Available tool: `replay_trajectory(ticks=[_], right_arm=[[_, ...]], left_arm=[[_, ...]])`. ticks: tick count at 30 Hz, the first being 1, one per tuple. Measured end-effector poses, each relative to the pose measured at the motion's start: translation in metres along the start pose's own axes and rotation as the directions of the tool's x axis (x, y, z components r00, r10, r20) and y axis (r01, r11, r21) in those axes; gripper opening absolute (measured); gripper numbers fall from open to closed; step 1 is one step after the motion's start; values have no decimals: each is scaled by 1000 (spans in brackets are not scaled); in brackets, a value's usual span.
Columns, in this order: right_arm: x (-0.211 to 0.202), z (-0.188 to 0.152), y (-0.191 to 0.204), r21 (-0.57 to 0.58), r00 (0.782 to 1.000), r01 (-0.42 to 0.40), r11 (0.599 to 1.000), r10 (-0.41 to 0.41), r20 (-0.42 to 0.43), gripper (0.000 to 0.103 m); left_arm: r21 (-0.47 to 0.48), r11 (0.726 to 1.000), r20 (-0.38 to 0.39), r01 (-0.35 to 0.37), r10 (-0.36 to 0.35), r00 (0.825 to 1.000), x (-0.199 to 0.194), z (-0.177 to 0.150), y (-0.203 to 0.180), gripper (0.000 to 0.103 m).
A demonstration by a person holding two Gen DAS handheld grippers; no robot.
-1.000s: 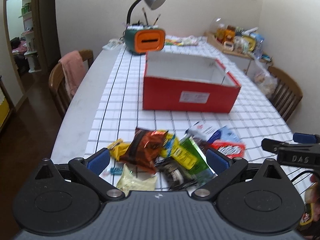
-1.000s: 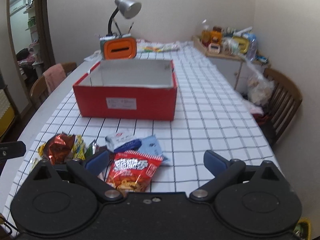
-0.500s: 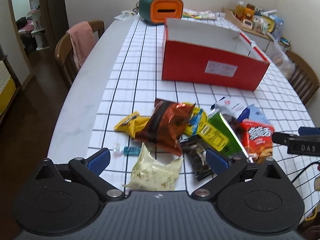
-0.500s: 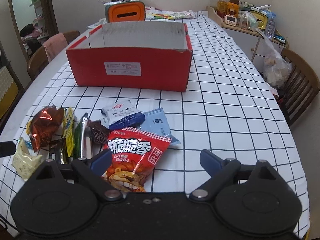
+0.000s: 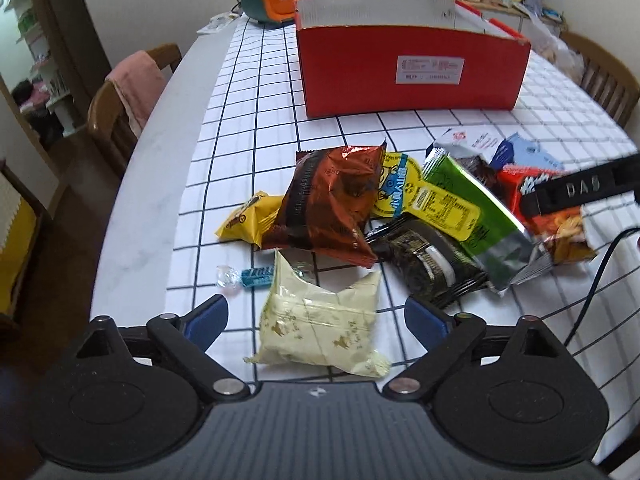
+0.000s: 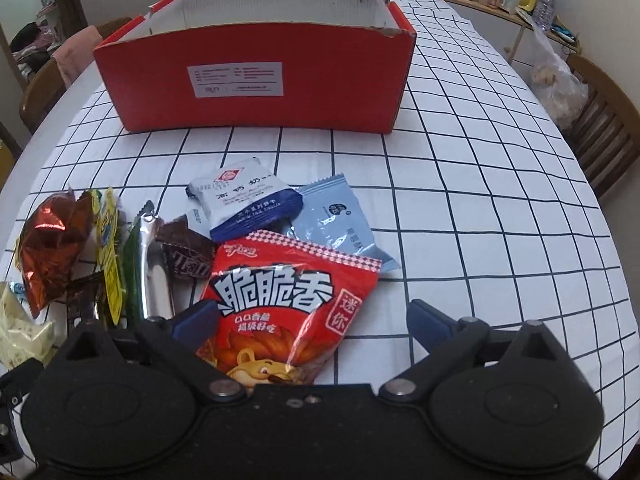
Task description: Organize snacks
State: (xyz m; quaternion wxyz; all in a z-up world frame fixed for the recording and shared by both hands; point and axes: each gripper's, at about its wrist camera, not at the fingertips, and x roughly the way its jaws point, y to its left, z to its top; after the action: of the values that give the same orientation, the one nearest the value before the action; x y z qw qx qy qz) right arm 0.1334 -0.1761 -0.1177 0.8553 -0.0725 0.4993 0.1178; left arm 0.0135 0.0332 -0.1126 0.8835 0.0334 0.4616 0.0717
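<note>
Left hand-held gripper [image 5: 316,320], jaws spread, astride crinkled cream foil packet [image 5: 318,326].

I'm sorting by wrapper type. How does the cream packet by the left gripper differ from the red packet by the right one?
The cream packet is pale with faint gold marks; the red packet is bright, with bold white characters and a cartoon animal. The cream packet lies apart from the heap; the red packet overlaps a light-blue packet. Both lie unheld between open fingers.
</note>
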Motion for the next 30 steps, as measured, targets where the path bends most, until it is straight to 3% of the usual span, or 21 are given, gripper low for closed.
replay_trajectory(ticks=[6, 13, 17, 19, 23, 30], right_arm=[[1, 4, 14, -16, 999, 4, 1000, -5, -40, 101], [7, 5, 16, -7, 997, 11, 1000, -12, -73, 101], [15, 3, 11, 68, 984, -28, 997, 40, -176, 99], [17, 0, 12, 65, 984, -23, 998, 34, -177, 99], [11, 0, 11, 65, 987, -54, 996, 63, -147, 84], [2, -5, 0, 97, 990, -88, 991, 97, -100, 74]], left_arm=[[17, 1000, -75, 4, -3, 997, 14, 6, 0, 86], [48, 999, -128, 24, -17, 992, 24, 5, -3, 66], [35, 999, -131, 30, -26, 991, 25, 5, 0, 63], [32, 999, -129, 31, -27, 991, 25, 5, 0, 61], [16, 999, -123, 36, -34, 992, 23, 5, 2, 58], [-59, 996, -106, 67, -73, 992, 20, 3, 13, 55]])
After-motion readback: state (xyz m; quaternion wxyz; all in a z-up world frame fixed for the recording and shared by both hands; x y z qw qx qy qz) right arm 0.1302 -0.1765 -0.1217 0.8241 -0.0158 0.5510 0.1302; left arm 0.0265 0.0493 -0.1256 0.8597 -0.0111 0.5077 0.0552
